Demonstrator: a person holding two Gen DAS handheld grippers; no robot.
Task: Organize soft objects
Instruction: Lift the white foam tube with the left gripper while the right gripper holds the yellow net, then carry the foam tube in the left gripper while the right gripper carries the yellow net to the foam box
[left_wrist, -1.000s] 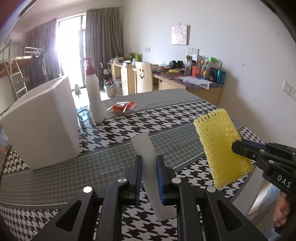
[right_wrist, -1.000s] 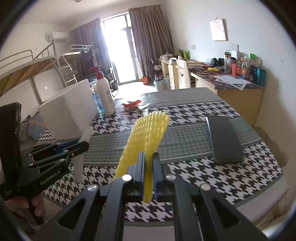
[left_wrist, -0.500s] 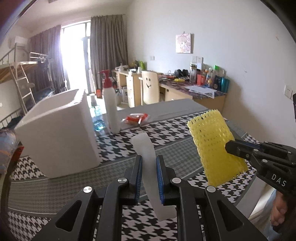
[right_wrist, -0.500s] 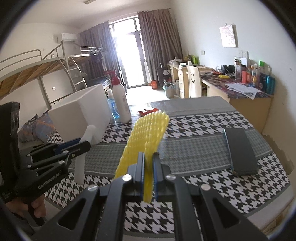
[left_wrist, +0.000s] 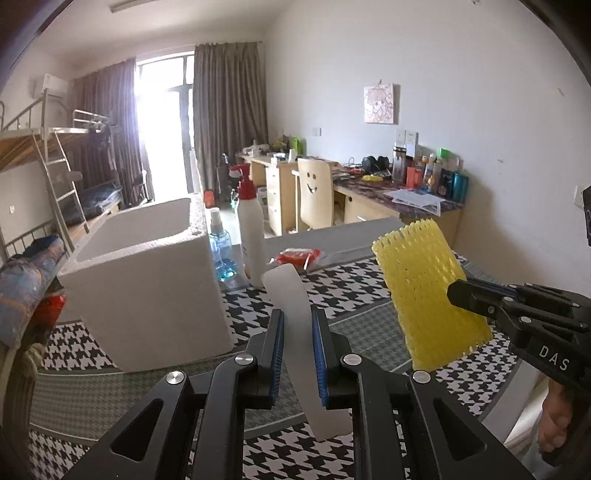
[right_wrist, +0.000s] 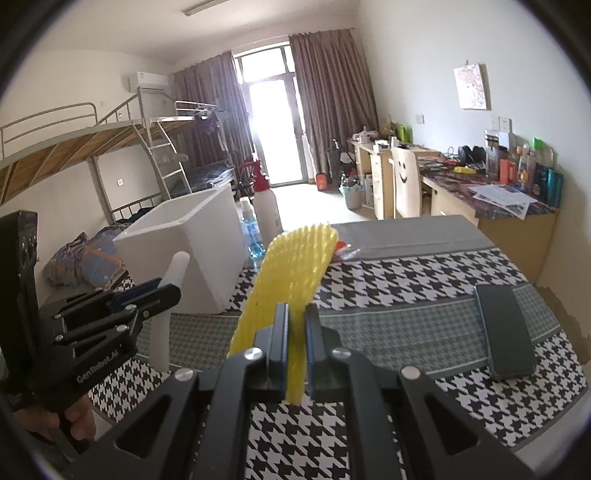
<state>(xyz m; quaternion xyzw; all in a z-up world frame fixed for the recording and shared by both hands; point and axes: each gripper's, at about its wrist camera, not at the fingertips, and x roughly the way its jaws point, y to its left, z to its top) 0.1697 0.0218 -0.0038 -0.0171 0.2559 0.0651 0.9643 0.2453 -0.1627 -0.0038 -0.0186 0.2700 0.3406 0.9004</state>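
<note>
Carry step of the sorting, as judged from the scene: both soft pieces lifted clear of the houndstooth table (left_wrist: 369, 280) and not yet put away. Left gripper (left_wrist: 297, 332) with jaws clamped on a white foam strip (left_wrist: 291, 295), the strip standing upright between the blue pads and bending a little at its top. Right gripper (right_wrist: 295, 332) with jaws pressed together on a yellow foam net sleeve (right_wrist: 295, 258), held at its lower part, the upper part free and leaning toward the left in the right wrist view. Both pieces in the air above the near part of the table, side by side, near but apart. Probable destination: the white foam box (left_wrist: 147, 280) at the far left of the table, open at the top, beside a white pump bottle (left_wrist: 251, 232) and a small blue bottle (left_wrist: 221, 254). Next move: probably bring each piece over the box rim, lower it inside, and only then open the jaws. Care needed for the strip, easily bent against the wall. Dark flat device (right_wrist: 504, 332) on the right of the table, well apart, no obstacle.
</note>
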